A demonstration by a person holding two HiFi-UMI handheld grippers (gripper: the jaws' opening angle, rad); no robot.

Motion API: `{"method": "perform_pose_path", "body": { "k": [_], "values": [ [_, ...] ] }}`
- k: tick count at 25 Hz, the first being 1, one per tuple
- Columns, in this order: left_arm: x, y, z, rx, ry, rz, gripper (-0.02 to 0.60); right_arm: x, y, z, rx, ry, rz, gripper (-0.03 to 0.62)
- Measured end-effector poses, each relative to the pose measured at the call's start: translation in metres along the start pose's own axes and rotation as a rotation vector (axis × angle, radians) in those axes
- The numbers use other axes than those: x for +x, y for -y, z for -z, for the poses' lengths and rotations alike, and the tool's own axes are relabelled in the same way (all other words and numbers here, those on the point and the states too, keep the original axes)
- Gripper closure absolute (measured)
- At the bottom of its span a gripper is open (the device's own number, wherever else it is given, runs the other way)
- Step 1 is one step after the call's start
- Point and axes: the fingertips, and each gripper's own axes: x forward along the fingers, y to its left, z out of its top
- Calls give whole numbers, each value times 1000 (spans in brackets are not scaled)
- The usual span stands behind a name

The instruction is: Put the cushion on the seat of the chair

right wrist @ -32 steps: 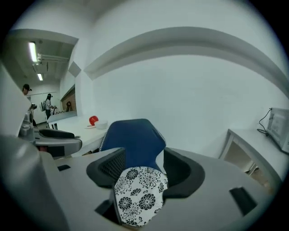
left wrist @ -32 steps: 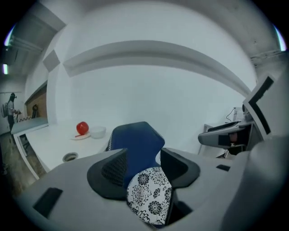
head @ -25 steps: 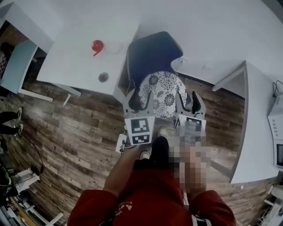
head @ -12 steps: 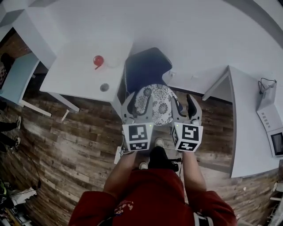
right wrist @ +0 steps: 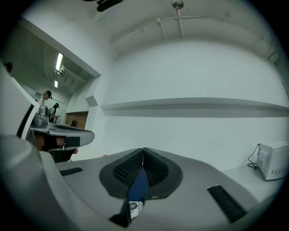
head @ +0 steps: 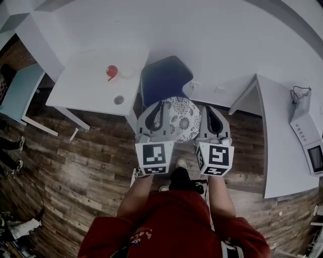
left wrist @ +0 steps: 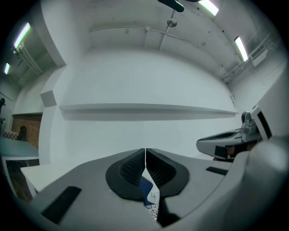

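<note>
Black-and-white floral cushion (head: 177,120) hangs between the two grippers, in front of the blue chair (head: 164,80) back and over its seat, though from above it is hard to tell whether it touches the seat. Only the head view shows this layout: the left gripper (head: 153,112) at the cushion's left edge, the right gripper (head: 212,115) at its right edge, red sleeves (head: 166,221) below, and wood floor (head: 75,166) around. It also shows the white desk (head: 86,80) left of the chair, with a red ball (head: 111,70), a white bowl (head: 127,72) just beside it and a round grey disc (head: 118,100) nearer the desk's front edge. The left gripper view shows what the head view cannot: the left gripper (left wrist: 145,151) has its jaws closed to a hairline, with a sliver of floral cushion (left wrist: 153,210) pinched low in the slit under a blue strip. The right gripper (right wrist: 143,150) is likewise closed on the cushion (right wrist: 134,207). Both gripper views tilt up to white wall and ceiling lights (left wrist: 210,6). The right one also catches a microwave (right wrist: 271,166) on the far desk (head: 277,141) and distant people (right wrist: 47,97)
</note>
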Motion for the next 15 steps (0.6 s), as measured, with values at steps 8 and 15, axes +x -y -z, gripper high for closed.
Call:
{"method": "perform_pose_path", "body": {
  "k": [8, 15],
  "values": [
    [-9, 5, -3, 4, 6, 11, 555, -5, -4, -6, 15, 18, -10, 566],
    [-9, 5, -1, 1, 1, 4, 554, -6, 3, -6, 30, 20, 7, 566]
  ]
}}
